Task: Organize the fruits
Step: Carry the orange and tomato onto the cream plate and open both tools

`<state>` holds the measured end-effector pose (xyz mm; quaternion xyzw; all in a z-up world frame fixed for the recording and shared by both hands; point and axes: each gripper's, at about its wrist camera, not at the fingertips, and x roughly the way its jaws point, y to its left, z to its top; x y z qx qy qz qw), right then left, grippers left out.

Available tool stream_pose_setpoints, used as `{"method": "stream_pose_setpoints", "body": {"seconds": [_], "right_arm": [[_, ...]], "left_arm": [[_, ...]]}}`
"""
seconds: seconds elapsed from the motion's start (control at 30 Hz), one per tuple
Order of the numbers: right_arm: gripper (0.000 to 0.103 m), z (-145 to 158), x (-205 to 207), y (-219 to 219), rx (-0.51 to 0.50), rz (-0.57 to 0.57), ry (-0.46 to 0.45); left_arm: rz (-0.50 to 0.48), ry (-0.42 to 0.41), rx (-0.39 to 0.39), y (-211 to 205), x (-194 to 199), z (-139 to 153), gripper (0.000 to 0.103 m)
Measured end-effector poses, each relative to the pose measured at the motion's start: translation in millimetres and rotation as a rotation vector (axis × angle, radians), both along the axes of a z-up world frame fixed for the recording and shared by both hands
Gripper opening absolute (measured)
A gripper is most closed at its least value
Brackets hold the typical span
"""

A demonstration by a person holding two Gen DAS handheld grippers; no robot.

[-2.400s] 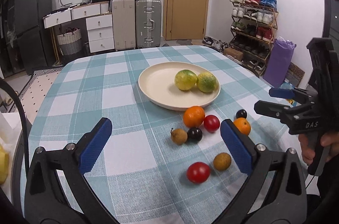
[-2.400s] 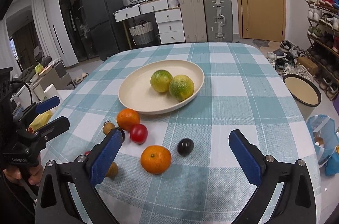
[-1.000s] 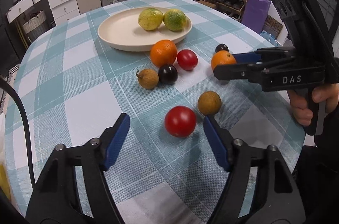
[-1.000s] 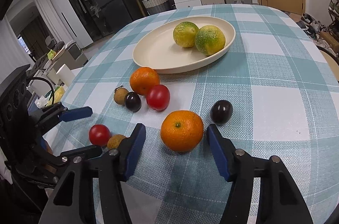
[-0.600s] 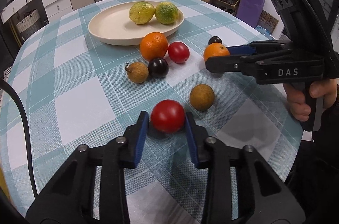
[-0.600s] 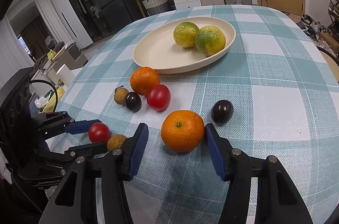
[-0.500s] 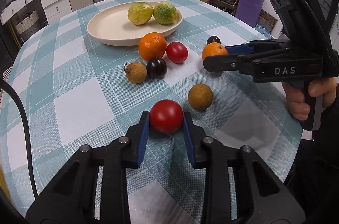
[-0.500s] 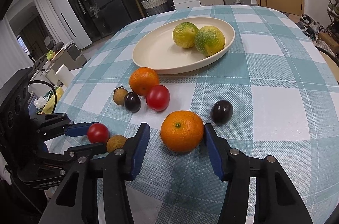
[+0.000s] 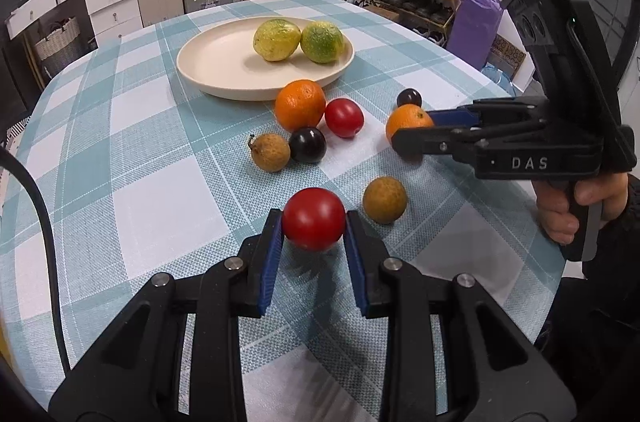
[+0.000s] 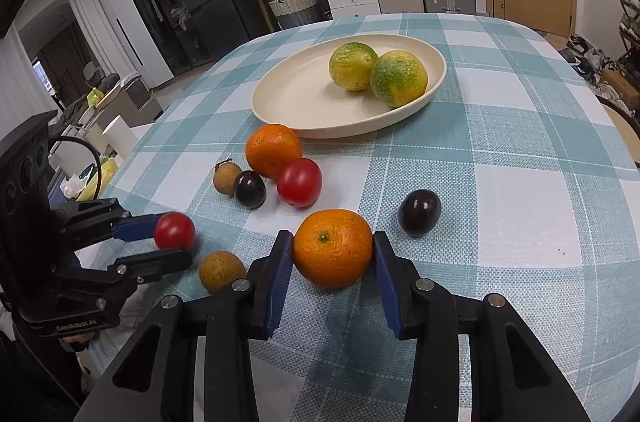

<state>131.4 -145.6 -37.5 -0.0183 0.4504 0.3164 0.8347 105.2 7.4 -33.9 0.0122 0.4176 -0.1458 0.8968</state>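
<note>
Tomato (image 9: 314, 223) pinched between the blue pads of the left gripper (image 9: 314, 238), its jaws drawn narrow against both sides of the fruit above the checked tablecloth (image 9: 132, 142). Just right of that claw lies a brown longan (image 9: 385, 200). The right gripper (image 10: 332, 256) clamps an orange (image 10: 333, 253) the same way, pads touching each flank; a dark plum (image 10: 419, 212) sits just beyond its right finger. Ahead of both claws stands a cream plate (image 10: 296, 98) with two green-yellow citrus (image 10: 398, 78), and nearer, a cluster: second orange (image 10: 273, 150), second tomato (image 10: 299, 182), dark plum and longan.
</note>
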Motion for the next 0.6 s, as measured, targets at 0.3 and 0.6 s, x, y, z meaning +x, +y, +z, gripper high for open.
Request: {"method": "stream_pose_setpoints", "body": {"seconds": [0.3, 0.6], "right_arm": [[0.041, 8.8, -5.7, -1.0, 0.03, 0.007, -0.029], [0.04, 18.6, -6.1, -7.0, 0.059, -0.007, -0.061]], "left_arm": [[0.07, -0.073, -0.018, 15.3, -1.5, 15.4, 0.027], [0.167, -0.141, -0.052, 31.8, -2.1, 31.5, 0.027]]}}
